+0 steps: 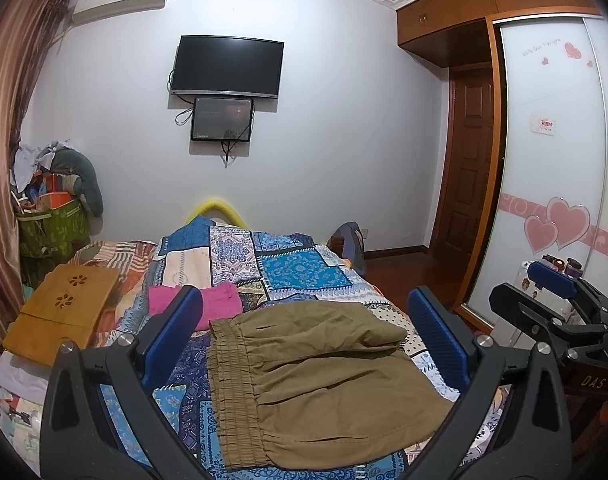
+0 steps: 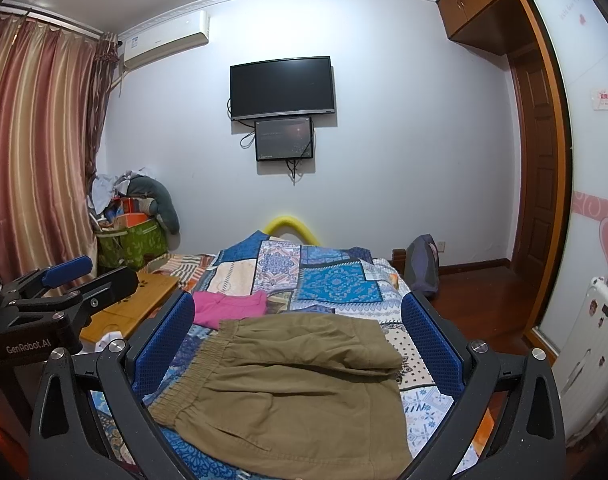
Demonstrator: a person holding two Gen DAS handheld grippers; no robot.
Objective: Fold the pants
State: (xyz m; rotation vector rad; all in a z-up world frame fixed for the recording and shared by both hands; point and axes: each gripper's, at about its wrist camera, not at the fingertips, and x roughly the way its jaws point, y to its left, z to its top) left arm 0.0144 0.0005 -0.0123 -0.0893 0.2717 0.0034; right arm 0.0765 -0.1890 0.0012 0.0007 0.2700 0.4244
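Note:
Olive-brown pants lie folded on the patchwork bedspread, elastic waistband to the left. They also show in the right wrist view. My left gripper is open and empty, held above the pants, its blue pads wide apart. My right gripper is open and empty above the pants too. The right gripper shows at the right edge of the left wrist view; the left gripper shows at the left of the right wrist view.
A folded pink garment lies behind the pants. A wooden lap tray sits on the bed's left side. A green bag of clutter stands in the corner. A wardrobe and white suitcase stand at right.

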